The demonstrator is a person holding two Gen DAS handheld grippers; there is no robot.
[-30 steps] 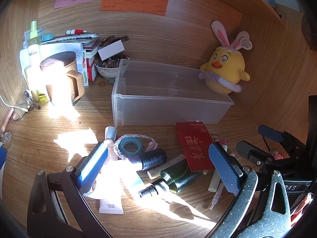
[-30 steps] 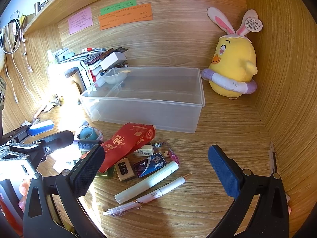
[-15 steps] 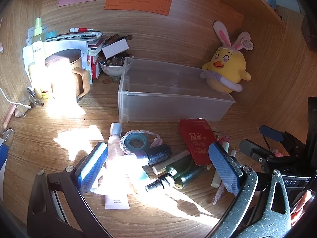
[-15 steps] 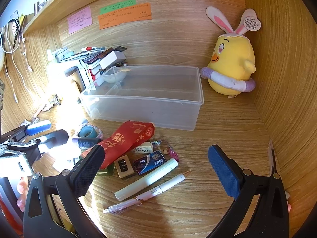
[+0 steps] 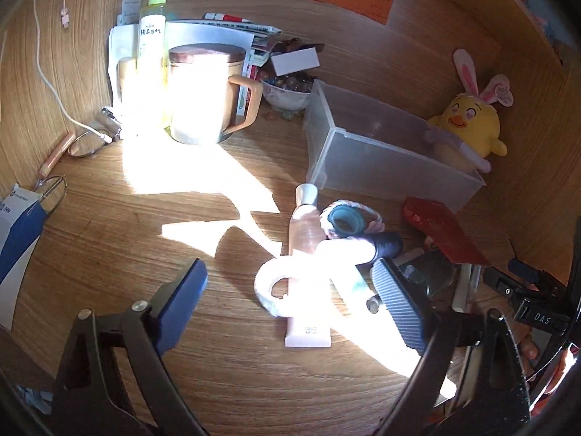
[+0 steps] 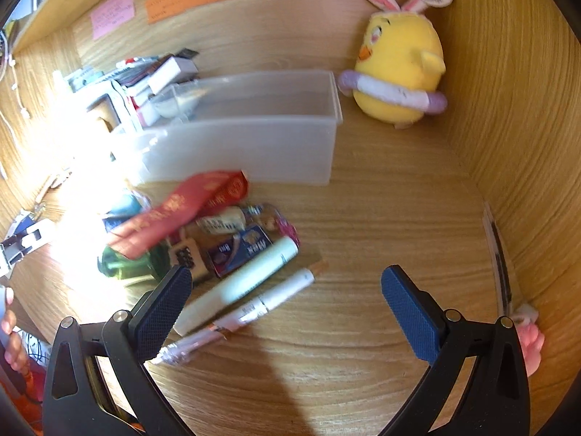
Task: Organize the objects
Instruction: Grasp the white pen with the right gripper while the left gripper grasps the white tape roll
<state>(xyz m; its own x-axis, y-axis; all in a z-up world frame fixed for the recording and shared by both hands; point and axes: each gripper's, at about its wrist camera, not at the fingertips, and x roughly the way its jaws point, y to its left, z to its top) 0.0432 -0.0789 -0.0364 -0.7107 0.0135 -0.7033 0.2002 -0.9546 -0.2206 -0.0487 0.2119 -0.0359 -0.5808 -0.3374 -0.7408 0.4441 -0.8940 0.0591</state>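
A clear plastic bin (image 5: 385,152) stands empty on the wooden desk; it also shows in the right wrist view (image 6: 254,127). In front of it lies a pile: a pink tube (image 5: 307,254), a tape roll (image 5: 345,219), a red packet (image 5: 443,232) (image 6: 181,210), a pale green tube (image 6: 239,287), a white pen (image 6: 254,309), a blue Max box (image 6: 239,254) and a green bottle (image 6: 127,265). My left gripper (image 5: 290,298) is open just above the pink tube. My right gripper (image 6: 287,298) is open with its left finger by the pen and tube.
A lidded tan mug (image 5: 207,94), a spray bottle (image 5: 152,36), a bowl of beads (image 5: 287,91) and stacked books stand at the back left. A yellow plush chick (image 6: 395,69) sits in the back right corner. Wooden walls close the back and right.
My left gripper has swung left and down toward the pink tube. My right gripper has moved down closer to the pen and pale green tube. Nothing was taken hold of.
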